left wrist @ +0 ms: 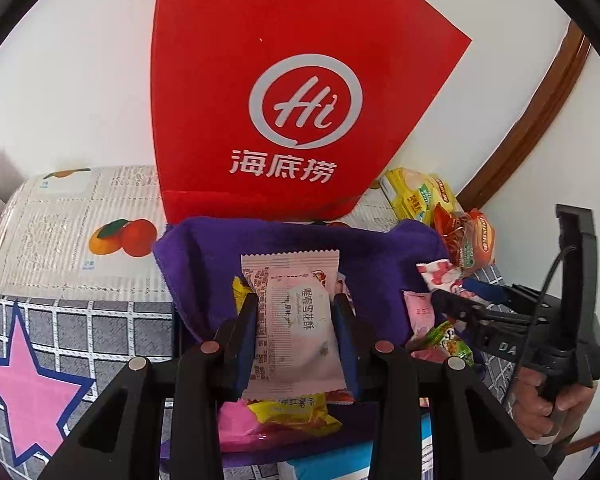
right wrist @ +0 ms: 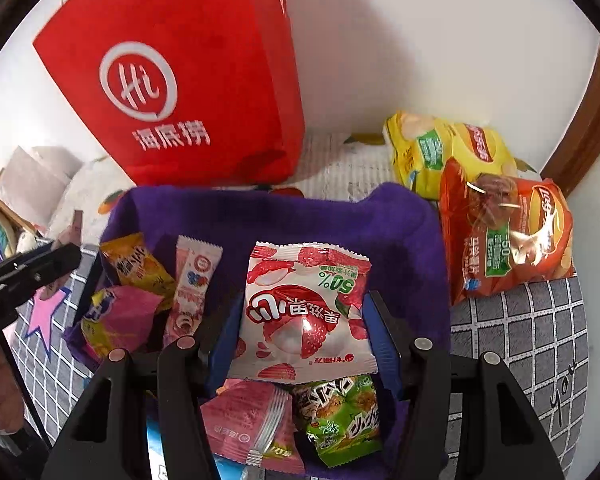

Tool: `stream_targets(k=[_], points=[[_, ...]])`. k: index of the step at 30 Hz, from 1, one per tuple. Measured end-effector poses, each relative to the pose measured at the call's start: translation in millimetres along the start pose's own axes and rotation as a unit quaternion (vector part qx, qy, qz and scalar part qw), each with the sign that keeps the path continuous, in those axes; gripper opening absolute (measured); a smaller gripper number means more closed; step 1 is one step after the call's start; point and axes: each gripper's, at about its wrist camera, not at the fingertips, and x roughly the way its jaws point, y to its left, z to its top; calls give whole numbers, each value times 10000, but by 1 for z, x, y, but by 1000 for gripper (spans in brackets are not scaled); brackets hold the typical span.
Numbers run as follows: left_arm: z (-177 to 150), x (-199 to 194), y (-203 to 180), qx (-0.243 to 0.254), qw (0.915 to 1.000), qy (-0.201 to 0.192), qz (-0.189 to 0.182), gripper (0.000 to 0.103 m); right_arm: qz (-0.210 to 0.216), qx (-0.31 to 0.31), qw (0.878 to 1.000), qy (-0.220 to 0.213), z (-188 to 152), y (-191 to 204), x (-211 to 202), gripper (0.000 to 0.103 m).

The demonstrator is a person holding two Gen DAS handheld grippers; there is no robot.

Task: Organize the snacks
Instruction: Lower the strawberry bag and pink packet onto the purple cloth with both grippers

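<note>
Two grippers each grip a snack over a purple cloth. From the left wrist view, the left gripper (left wrist: 296, 328) is clamped narrow on a pale pink packet (left wrist: 296, 320), its blue pads pressing both long edges, held above the purple cloth (left wrist: 380, 256), which looks draped into a bin (its walls are hidden, so I cannot tell what is under the fabric). Below the packet lie a yellow packet (left wrist: 292, 410) and a pink one (left wrist: 236, 424). Behind the cloth stands a red bag (left wrist: 284, 92) against the white wall, upright on a fruit-print cover (left wrist: 80, 220). At right, the right gripper (left wrist: 456, 300) pinches a lychee packet (left wrist: 440, 276), with a hand (left wrist: 548, 404) on its handle; a yellow chip bag (left wrist: 416, 196) and an orange chip bag (left wrist: 472, 244) lie beyond the cloth. From the right wrist view, the right gripper (right wrist: 304, 336) is closed on the lychee packet (right wrist: 304, 312), pads on both sides, over the cloth (right wrist: 400, 232). Inside the cloth lie an orange packet (right wrist: 136, 268), a pink stick packet (right wrist: 192, 284), a pink-and-yellow packet (right wrist: 116, 320), a pink packet (right wrist: 252, 420) and a green packet (right wrist: 344, 416). Outside it, at right, the yellow chip bag (right wrist: 440, 152) and orange chip bag (right wrist: 504, 236) rest on the covers, the orange one partly on a grey checked cloth (right wrist: 520, 340). The red bag (right wrist: 180, 88) stands behind, at left.
</note>
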Motion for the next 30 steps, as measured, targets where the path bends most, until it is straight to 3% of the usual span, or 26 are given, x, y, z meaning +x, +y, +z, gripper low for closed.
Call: stream_targets(k=[9,30], points=[[-2,12,0,-48,9998,184,47,34,-69,246,9992,294,-2,-13,13,59],[-5,23,-2,-43,9994,344,26,35,-260,-155,9983,497,-4,3,33,61]])
